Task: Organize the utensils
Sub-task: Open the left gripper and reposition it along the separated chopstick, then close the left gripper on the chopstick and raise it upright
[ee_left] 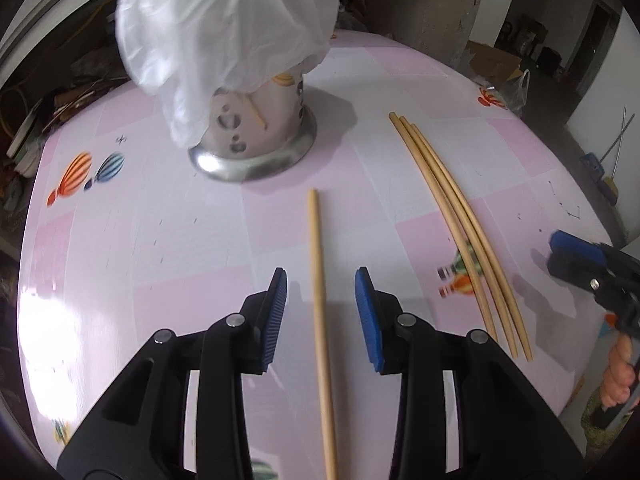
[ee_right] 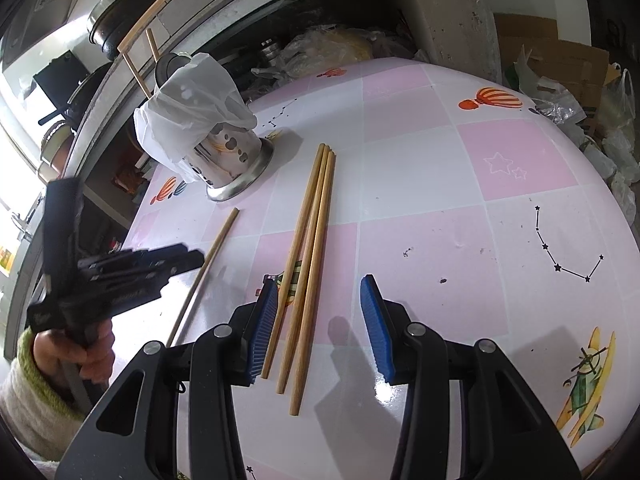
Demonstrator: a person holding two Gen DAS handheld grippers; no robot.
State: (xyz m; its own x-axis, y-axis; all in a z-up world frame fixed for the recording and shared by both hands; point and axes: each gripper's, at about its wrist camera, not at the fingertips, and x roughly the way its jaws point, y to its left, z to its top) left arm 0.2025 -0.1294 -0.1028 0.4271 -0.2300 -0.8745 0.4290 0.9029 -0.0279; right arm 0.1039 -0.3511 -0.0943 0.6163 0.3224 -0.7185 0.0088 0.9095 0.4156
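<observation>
One wooden chopstick (ee_left: 320, 300) lies on the pink checked tablecloth (ee_left: 180, 240), running between the fingers of my left gripper (ee_left: 321, 276). That gripper is open and its blue pads do not touch the stick. Three more chopsticks (ee_right: 312, 232) lie side by side under my right gripper (ee_right: 320, 282), which is open above them, its left pad over their near ends. A perforated metal utensil holder (ee_left: 256, 120) with a white plastic bag (ee_left: 216, 28) over its top stands further back. Two chopsticks (ee_right: 138, 68) poke out of it.
The table's rounded edge (ee_right: 600, 184) drops off to the right, with bags and cardboard boxes (ee_right: 560, 60) beyond. Shelves with pots (ee_right: 120, 12) are behind the holder. A hand in a cream and green sleeve (ee_right: 36, 380) holds the left gripper.
</observation>
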